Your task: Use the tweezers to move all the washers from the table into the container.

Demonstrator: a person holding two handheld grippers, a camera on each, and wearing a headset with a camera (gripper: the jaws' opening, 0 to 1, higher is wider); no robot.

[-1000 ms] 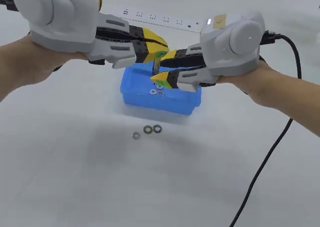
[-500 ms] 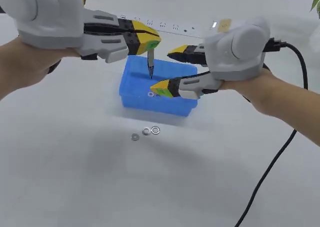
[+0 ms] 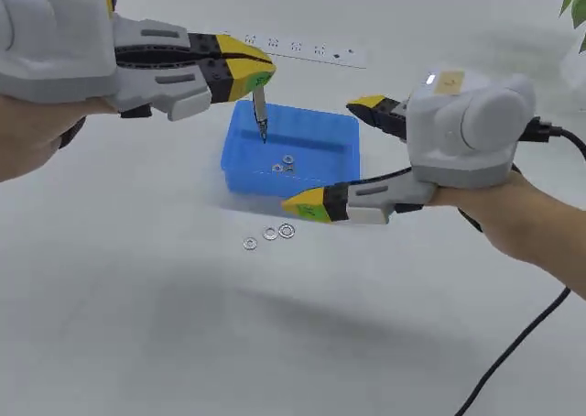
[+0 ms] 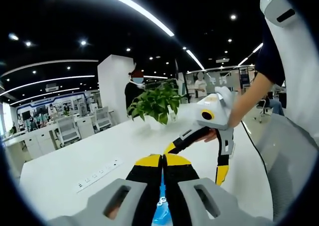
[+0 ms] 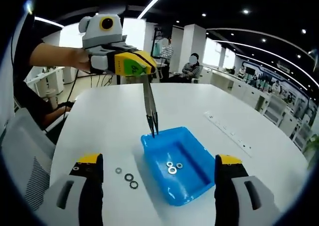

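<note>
1. On the white tabletop [image 3: 137,324], at 6 o'clock from the container in the head view, three small silver metal ring washers [image 3: 270,235] lie in a short, slightly curved row. They are close together and just clear of the container's near wall.
2. Three more washers of the same kind [image 3: 288,164] lie clustered on the floor of the one shallow blue rectangular plastic container [image 3: 334,127], which makes six washers counted in all.
3. Each washer is a thin, flat, shiny grey ring with an open centre; all six lie flat.
4. One pair of slim dark metal tweezers [image 3: 261,114] hangs point down. Its tips are together over the container's 9 o'clock side and carry no washer.
5. The left gripper [image 3: 256,75], yellow-tipped, has its jaws pressed together on the upper end of the tweezers. It sits at 10 o'clock from the container.
6. The right gripper [image 3: 328,152] has its jaws spread wide with nothing between them. One tip is near the container's 6 o'clock wall and the other is by its 2 o'clock corner.
7. One long white power strip [image 3: 293,48] lies at 12 o'clock beyond the container, and one black cable [image 3: 522,343] trails off at 4 o'clock.
</note>
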